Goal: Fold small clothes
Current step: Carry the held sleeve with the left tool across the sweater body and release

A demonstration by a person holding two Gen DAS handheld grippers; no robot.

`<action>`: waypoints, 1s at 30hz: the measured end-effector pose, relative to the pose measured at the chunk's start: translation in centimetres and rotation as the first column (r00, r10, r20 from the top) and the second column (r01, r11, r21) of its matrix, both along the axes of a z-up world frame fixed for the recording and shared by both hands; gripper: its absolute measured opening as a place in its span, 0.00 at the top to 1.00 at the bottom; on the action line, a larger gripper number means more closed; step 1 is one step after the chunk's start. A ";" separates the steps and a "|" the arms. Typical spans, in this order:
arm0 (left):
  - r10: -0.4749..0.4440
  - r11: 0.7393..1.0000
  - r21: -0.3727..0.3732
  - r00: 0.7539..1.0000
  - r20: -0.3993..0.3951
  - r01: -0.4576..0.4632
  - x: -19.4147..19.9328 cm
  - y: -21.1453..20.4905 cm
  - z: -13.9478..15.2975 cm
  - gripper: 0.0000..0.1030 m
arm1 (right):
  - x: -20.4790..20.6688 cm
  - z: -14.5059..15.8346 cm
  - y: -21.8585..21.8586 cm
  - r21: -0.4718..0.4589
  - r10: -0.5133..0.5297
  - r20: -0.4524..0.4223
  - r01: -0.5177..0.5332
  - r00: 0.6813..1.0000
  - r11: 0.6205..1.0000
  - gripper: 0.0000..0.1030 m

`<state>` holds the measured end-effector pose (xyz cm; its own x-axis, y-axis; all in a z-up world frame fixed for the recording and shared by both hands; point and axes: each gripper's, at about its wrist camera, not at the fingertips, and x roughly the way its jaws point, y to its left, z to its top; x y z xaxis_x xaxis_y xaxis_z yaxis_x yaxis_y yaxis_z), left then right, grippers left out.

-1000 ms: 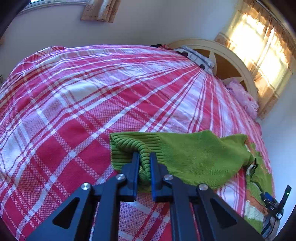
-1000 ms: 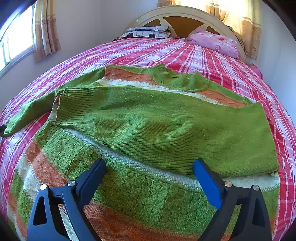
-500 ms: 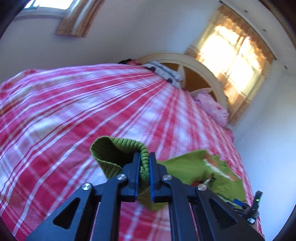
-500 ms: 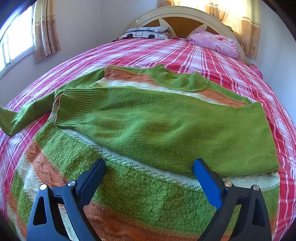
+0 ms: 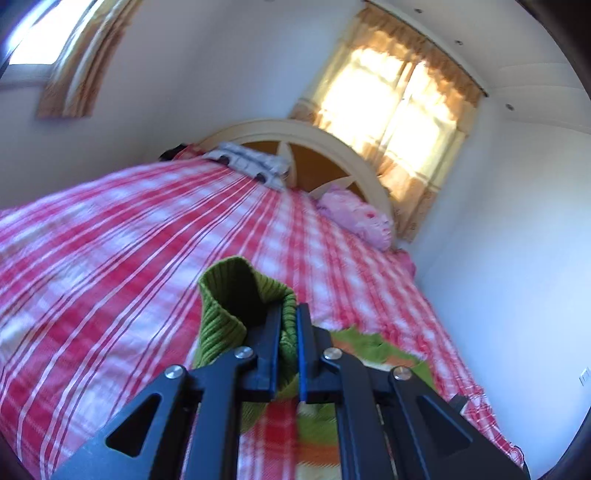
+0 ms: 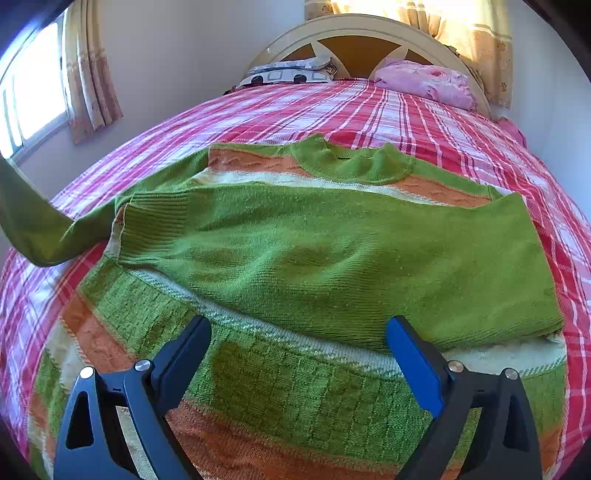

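A green sweater (image 6: 332, 251) with orange and cream bands lies flat on the red plaid bed (image 6: 424, 110), one sleeve folded across its chest. My left gripper (image 5: 287, 314) is shut on the ribbed green cuff (image 5: 229, 295) of the other sleeve and holds it up above the bed. In the right wrist view that sleeve (image 6: 33, 229) rises off the left edge of the picture. My right gripper (image 6: 299, 332) stands open over the sweater's lower part, nothing between its fingers.
A cream arched headboard (image 6: 354, 33) stands at the far end, with a grey patterned pillow (image 6: 288, 74) and a pink pillow (image 6: 424, 81) before it. Curtained windows (image 5: 399, 110) are behind the headboard and on the left wall. A white wall runs along the bed's right side.
My left gripper has risen with the cuff and tilted up, so more wall and window show. In the right wrist view the sleeve has lifted off the bed. The right gripper stayed put.
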<state>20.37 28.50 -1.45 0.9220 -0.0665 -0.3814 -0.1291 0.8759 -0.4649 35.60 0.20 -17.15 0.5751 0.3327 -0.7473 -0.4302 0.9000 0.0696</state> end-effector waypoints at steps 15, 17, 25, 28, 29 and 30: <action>-0.166 0.982 0.114 0.980 0.109 0.154 6.9 -9.2 7.4 0.93 | 0.6 0.2 -2.6 0.190 -0.023 -0.026 0.027 0.999 0.981 0.07; -0.208 0.972 0.132 0.972 0.109 0.193 7.9 -11.4 7.8 0.93 | 0.6 0.3 -3.3 0.222 -0.039 -0.025 0.044 0.999 0.974 0.07; -0.379 0.909 0.198 0.925 0.028 0.367 13.3 -20.0 5.9 0.93 | 0.9 0.3 -7.9 0.422 -0.174 -0.056 0.181 0.983 0.888 0.07; -0.417 0.884 0.217 0.908 -0.033 0.414 15.5 -22.5 3.4 0.93 | 0.5 0.7 -9.3 0.466 -0.250 -0.038 0.239 0.967 0.852 0.07; -0.424 0.878 0.223 0.904 -0.047 0.424 16.0 -23.1 2.9 0.93 | 0.2 0.8 -10.1 0.489 -0.288 -0.033 0.267 0.957 0.831 0.07; -0.437 0.868 0.229 0.897 -0.070 0.441 16.7 -24.0 2.1 0.93 | 0.2 0.8 -10.5 0.501 -0.309 -0.031 0.282 0.951 0.818 0.07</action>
<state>37.04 4.53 0.61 0.8122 -0.3709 -0.4503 0.2888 0.9263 -0.2421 35.76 -10.32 -16.34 0.7374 0.4569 -0.4974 -0.1643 0.8357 0.5241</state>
